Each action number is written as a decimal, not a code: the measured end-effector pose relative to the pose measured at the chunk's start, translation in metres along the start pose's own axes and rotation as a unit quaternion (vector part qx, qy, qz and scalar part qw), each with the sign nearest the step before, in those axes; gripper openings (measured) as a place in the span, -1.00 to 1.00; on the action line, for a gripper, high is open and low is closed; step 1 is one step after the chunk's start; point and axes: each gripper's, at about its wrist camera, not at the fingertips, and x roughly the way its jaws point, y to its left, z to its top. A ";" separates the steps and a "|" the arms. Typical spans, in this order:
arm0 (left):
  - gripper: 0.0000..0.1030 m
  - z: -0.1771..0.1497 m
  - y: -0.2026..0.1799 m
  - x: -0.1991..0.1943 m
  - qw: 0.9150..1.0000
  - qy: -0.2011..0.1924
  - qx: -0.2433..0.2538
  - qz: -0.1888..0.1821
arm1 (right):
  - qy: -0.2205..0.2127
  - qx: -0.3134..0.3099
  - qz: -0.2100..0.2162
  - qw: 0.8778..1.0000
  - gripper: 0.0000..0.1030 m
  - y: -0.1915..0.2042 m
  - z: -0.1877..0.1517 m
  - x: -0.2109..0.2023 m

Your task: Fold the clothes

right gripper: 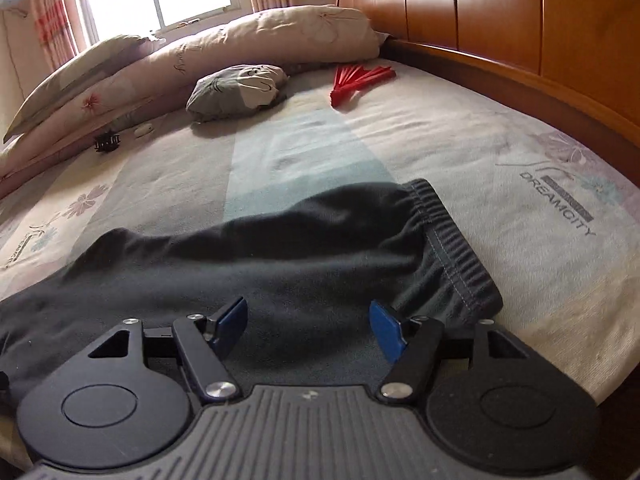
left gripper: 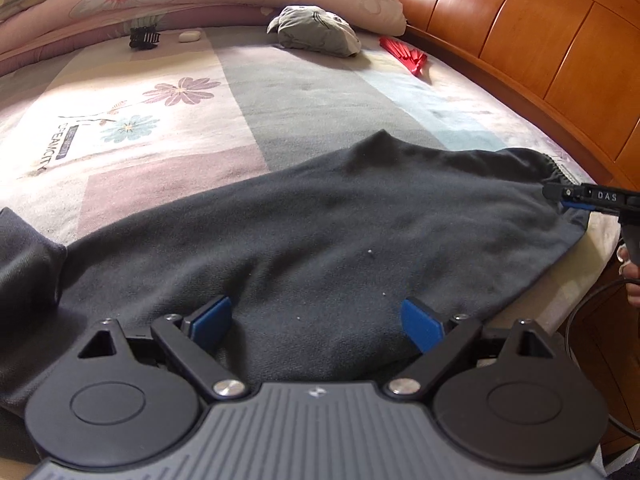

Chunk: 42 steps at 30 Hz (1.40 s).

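While fingers (right gripper: 306, 326) gape, trousers (right gripper: 280, 256) beneath — untouched

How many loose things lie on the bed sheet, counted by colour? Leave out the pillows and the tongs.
Dark grey: 1, the trousers
Light grey: 1, the folded bundle
Red: 1, the fan
Black: 1, the hair clip
White: 1, the small oval object
Total: 5

Dark trousers (left gripper: 320, 216) cut off at left edge.
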 end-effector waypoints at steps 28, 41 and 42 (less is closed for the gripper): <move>0.85 -0.021 -0.004 -0.003 0.999 0.006 0.021 0.024 | 0.066 -0.100 -0.018 0.993 0.97 0.058 -0.020 0.030; 0.90 -0.026 -0.002 -0.016 1.000 0.016 0.019 -0.017 | 0.095 -0.054 0.011 0.994 1.00 0.099 -0.037 0.011; 0.90 -0.023 0.003 -0.021 0.999 0.013 0.019 -0.022 | 0.096 -0.060 0.008 0.994 1.00 0.102 -0.039 0.010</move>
